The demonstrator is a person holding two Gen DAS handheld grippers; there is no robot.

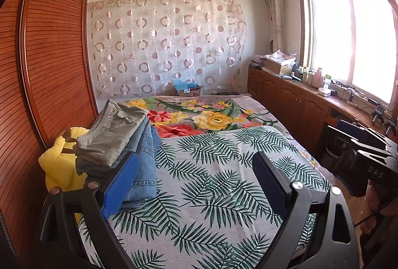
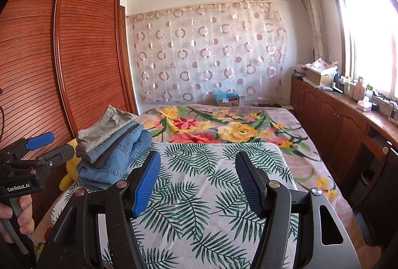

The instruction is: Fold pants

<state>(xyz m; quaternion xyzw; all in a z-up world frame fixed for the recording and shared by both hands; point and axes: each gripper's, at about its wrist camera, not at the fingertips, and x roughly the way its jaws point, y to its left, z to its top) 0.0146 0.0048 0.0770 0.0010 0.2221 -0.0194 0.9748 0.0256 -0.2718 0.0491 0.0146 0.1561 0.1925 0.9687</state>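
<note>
Above leaf-print bedspread [image 2: 211, 206], both tools [image 1: 196, 182] [image 2: 196, 182] hover tilted down, fingers apart.

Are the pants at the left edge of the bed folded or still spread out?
Folded. The pants sit in a neat stack of several layers, khaki on top of denim, on the leaf-print cover. None lies spread flat.

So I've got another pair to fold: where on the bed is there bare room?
The leaf-print cloth is bare from the pile of folded pants rightward to the floral blanket. The wardrobe-side edge is crowded.

Blown-out window [image 1: 353, 42] glare, fisheye-bent edges
</note>
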